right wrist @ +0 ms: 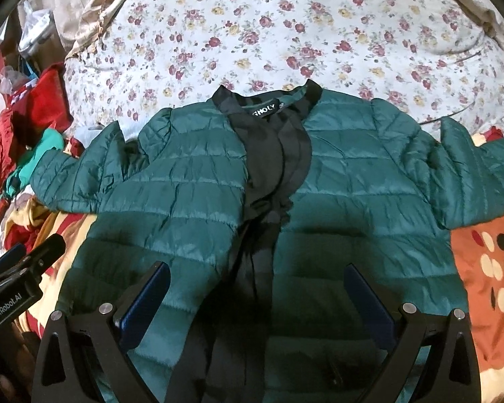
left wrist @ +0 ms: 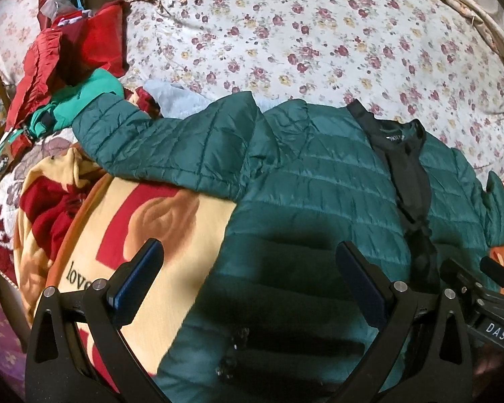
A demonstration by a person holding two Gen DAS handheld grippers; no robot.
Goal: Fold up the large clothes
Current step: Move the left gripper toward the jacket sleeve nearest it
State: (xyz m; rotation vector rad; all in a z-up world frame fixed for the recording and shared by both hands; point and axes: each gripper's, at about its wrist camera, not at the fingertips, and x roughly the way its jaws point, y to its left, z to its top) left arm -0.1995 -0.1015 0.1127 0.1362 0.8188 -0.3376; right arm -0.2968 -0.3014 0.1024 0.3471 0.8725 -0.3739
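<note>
The green puffer jacket (right wrist: pixel 336 181) lies front-up, sleeves spread, on the bed (right wrist: pixel 285 33). Both claws, left (left wrist: pixel 248 278) and right (right wrist: pixel 257 288), gape wide and empty above its hem. Folding seems unstarted; next, probably grip the nine o'clock sleeve (right wrist: pixel 70 174) and fold inward.

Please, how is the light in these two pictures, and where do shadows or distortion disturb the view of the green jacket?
Left wrist view: a dark shadow covers the green jacket near the open left gripper; the fisheye bends the floral bedsheet at the edges. Right wrist view: brighter on the collar, shadow over the lower jacket by the open right gripper, sheen on the quilted fabric.
</note>
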